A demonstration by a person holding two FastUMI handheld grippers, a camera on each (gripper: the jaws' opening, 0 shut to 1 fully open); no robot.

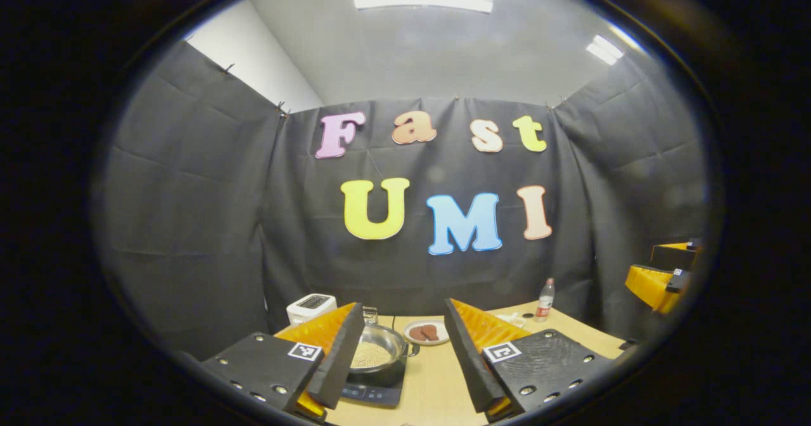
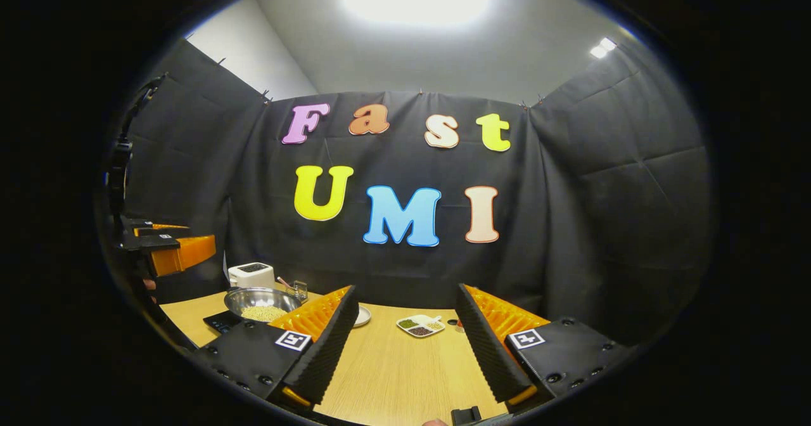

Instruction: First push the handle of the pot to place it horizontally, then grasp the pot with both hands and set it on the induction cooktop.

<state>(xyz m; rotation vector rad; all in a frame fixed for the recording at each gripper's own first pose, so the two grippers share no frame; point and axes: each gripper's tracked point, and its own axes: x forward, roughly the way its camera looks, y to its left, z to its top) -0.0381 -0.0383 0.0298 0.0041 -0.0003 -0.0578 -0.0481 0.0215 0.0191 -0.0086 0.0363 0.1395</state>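
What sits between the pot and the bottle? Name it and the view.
A small plate of brown pieces, close beside the pot and well short of the bottle, in the left gripper view.

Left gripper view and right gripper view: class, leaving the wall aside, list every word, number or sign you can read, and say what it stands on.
No text is readable.
Bottle: label too small to read.
Induction cooktop: panel marks too blurred to read.
Square markers: black-and-white patterns, no words.

No legible text or labels
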